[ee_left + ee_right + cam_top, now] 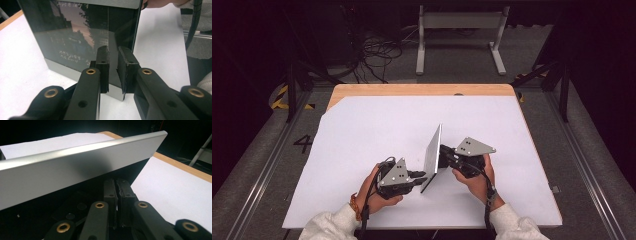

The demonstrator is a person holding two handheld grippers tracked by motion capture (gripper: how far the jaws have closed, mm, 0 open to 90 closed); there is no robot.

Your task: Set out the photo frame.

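The picture frame (432, 156) stands tilted on the surface (362, 140); left hand-held gripper (418, 178), at seven o'clock, slightly parted around its edge; right hand-held gripper (445, 155) clenched behind: it could topple

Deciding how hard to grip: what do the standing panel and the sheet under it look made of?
Panel: likely brushed or anodised metal back with even grey sheen, glossy dark glass-like front mirroring a scene. Sheet: matte white, paper or thin board by look, over a wooden table.
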